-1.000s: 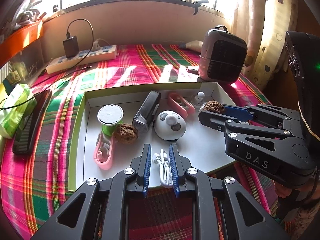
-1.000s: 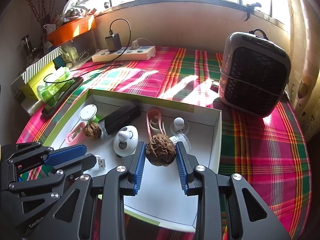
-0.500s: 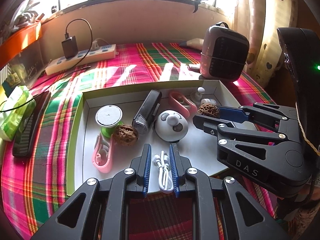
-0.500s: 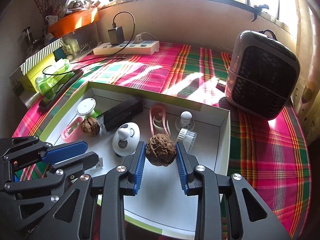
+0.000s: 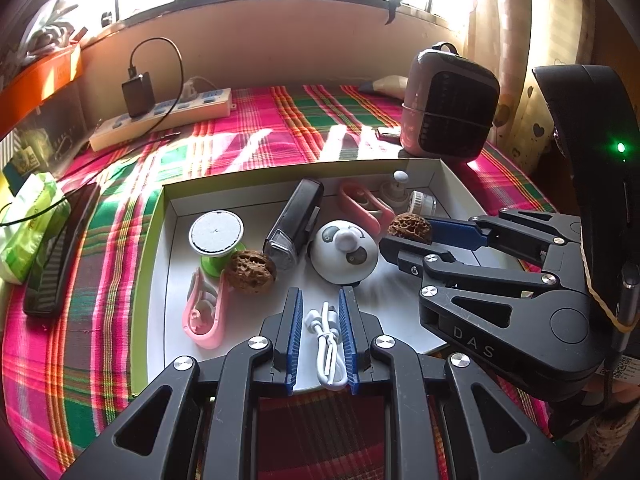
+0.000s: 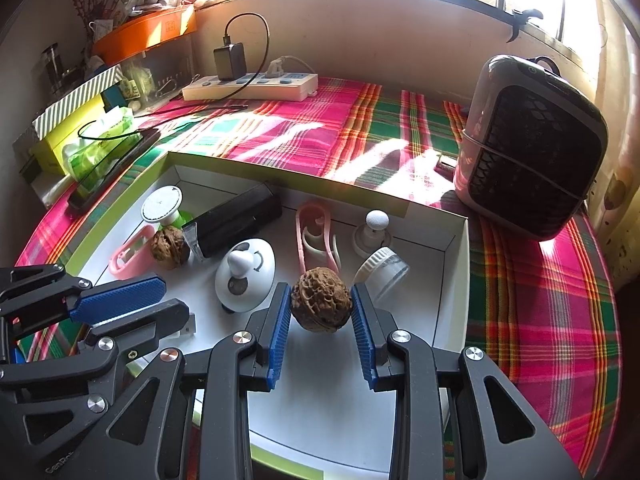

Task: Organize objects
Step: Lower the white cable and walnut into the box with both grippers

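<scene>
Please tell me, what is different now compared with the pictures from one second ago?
Very little. The right gripper, shut on its walnut, shifted slightly leftward over the box in the left wrist view. The left gripper stays shut on the white cable. Nothing in the box moved.

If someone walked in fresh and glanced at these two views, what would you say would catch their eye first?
Probably the wrinkled walnut clamped in the right gripper, raised over the shallow white box. Next, the left gripper shut on a coiled white cable at the box's near edge. Behind them, the bright pink-and-green plaid cloth and the dark-grilled heater at the far right stand out.
</scene>
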A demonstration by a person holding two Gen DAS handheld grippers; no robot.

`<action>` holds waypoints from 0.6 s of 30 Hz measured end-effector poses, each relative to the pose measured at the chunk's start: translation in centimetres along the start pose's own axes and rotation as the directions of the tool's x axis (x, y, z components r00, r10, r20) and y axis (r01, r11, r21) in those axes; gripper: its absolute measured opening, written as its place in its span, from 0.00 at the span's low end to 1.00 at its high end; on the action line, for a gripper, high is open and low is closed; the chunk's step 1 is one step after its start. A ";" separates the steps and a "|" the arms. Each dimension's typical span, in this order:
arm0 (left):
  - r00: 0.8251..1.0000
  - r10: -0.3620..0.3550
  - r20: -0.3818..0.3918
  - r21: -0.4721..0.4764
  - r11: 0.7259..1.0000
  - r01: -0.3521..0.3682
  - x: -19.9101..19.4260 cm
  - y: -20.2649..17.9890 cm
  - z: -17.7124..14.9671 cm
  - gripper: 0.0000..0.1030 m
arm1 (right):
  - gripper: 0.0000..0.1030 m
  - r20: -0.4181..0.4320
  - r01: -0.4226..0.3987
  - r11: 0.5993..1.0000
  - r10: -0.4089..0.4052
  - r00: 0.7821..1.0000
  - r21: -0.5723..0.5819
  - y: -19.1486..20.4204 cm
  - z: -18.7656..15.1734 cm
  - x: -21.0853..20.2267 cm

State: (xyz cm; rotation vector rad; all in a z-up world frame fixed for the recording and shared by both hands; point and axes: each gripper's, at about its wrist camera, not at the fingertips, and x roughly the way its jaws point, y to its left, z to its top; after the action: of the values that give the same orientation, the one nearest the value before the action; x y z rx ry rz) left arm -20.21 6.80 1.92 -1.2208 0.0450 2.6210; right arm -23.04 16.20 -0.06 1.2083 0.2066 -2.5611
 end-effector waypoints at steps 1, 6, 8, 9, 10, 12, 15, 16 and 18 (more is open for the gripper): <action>1.000 0.000 0.000 0.001 1.000 0.000 0.0 0.0 0.0 0.16 | 0.31 -0.001 0.001 1.000 -0.001 1.000 -0.002 0.0 0.0 0.0; 1.000 0.000 -0.002 -0.001 1.000 0.000 0.0 0.0 0.0 0.16 | 0.31 -0.004 0.003 1.000 -0.003 1.000 -0.005 0.0 -0.1 0.2; 1.000 -0.001 -0.002 -0.001 1.000 0.001 0.0 0.0 0.0 0.17 | 0.31 -0.004 0.002 1.000 -0.002 1.000 -0.004 0.0 -0.1 0.2; 1.000 -0.002 -0.003 -0.002 1.000 0.002 0.0 0.0 0.0 0.17 | 0.31 -0.005 0.003 1.000 -0.003 1.000 -0.005 0.1 -0.1 0.2; 1.000 -0.003 -0.003 -0.002 1.000 0.003 0.0 0.0 0.1 0.17 | 0.31 -0.004 0.006 1.000 -0.006 1.000 -0.006 0.1 -0.1 0.2; 1.000 -0.005 -0.007 -0.002 1.000 0.005 0.1 0.0 0.1 0.17 | 0.31 -0.004 0.007 1.000 -0.007 1.000 -0.006 0.1 -0.2 0.2; 1.000 -0.003 -0.019 -0.002 1.000 0.003 0.4 -0.2 -0.1 0.18 | 0.31 -0.002 0.007 1.000 -0.007 1.000 -0.005 0.1 -0.2 0.2; 1.000 -0.006 -0.017 -0.006 1.000 0.006 0.3 -0.1 -0.2 0.18 | 0.31 -0.001 0.008 1.000 -0.008 1.000 -0.005 0.1 -0.2 0.2; 1.000 -0.005 -0.015 -0.004 1.000 0.005 0.3 -0.2 -0.1 0.18 | 0.31 -0.002 0.010 1.000 -0.010 1.000 -0.003 0.1 -0.2 0.2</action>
State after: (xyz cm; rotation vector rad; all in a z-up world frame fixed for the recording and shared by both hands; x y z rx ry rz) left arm -20.25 7.06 1.62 -1.2409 0.0398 2.6087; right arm -23.02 16.12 -0.31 1.2117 0.2180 -2.5675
